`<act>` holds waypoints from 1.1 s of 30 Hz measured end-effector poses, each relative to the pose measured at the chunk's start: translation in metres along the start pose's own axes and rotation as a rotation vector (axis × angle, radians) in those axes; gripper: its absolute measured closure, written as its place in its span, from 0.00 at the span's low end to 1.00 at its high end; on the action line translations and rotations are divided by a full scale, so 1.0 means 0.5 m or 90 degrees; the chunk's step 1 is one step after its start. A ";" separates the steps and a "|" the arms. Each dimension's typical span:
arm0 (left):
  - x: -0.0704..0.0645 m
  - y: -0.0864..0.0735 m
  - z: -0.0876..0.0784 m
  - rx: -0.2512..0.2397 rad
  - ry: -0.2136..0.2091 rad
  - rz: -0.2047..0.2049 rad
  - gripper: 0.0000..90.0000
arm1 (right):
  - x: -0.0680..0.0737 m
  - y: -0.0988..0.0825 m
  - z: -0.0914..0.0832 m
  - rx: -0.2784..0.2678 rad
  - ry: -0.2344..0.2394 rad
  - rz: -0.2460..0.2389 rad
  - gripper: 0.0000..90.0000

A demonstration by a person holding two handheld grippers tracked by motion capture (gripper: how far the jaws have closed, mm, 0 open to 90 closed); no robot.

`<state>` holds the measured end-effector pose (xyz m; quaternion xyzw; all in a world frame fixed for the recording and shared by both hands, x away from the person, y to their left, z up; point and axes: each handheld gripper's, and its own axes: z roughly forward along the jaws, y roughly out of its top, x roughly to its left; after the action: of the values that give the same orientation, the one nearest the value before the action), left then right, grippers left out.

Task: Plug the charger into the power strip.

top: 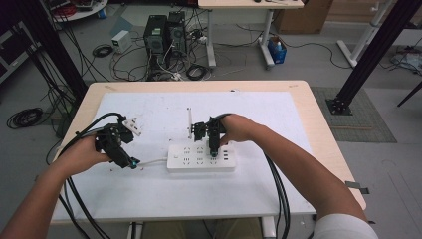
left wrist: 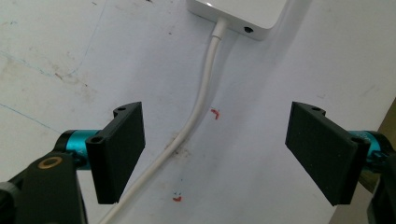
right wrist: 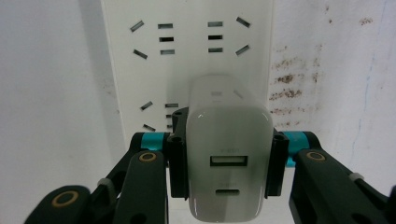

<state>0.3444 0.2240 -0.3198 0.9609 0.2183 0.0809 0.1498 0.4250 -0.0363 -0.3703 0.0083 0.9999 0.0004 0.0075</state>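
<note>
A white power strip [top: 201, 157] lies across the middle of the white mat, its white cable [left wrist: 198, 100] running off its left end. My right gripper [top: 214, 152] points down over the strip's right half, shut on a white USB charger [right wrist: 229, 158] whose USB ports face the camera; the charger stands against the strip's sockets [right wrist: 187, 39]. My left gripper [top: 130, 163] hovers just left of the strip's end [left wrist: 243, 16], jaws wide open with the cable passing between them and nothing held.
A small white plug adapter [top: 133, 125] lies on the mat behind the left hand. A thin white stick [top: 189, 121] lies behind the strip. Black gripper cables hang over the table's front edge on both sides. Computers and cables sit on the floor beyond the table [top: 308, 107].
</note>
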 end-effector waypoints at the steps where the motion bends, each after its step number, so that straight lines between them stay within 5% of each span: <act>1: 0.000 0.000 0.000 0.000 -0.001 0.000 0.22 | 0.000 0.000 0.000 0.000 0.000 0.000 0.69; 11: 0.001 -0.003 0.011 0.002 -0.012 0.000 0.22 | 0.016 0.016 0.006 0.037 -0.027 -0.030 0.69; 16: 0.002 -0.001 0.013 0.001 -0.015 0.002 0.22 | -0.017 0.015 0.009 0.032 0.037 0.002 0.70; 19: 0.003 -0.001 0.015 0.000 -0.014 0.002 0.22 | -0.004 0.015 0.010 0.032 0.010 -0.012 0.70; 21: 0.005 -0.001 0.012 -0.010 -0.012 0.002 0.22 | 0.019 0.020 0.013 0.047 -0.035 -0.039 0.70; 24: 0.004 -0.002 0.008 -0.019 -0.007 0.000 0.22 | 0.021 0.021 0.018 0.054 -0.040 -0.043 0.70; 30: 0.004 -0.007 0.012 -0.016 -0.005 0.001 0.22 | -0.020 0.012 0.020 0.023 0.043 0.004 0.70; 33: 0.006 -0.005 0.016 -0.015 -0.007 0.000 0.22 | 0.003 0.014 0.021 0.033 -0.003 -0.011 0.70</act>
<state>0.3478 0.2253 -0.3279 0.9596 0.2165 0.0778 0.1622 0.4238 -0.0291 -0.3806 -0.0004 0.9996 -0.0256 0.0098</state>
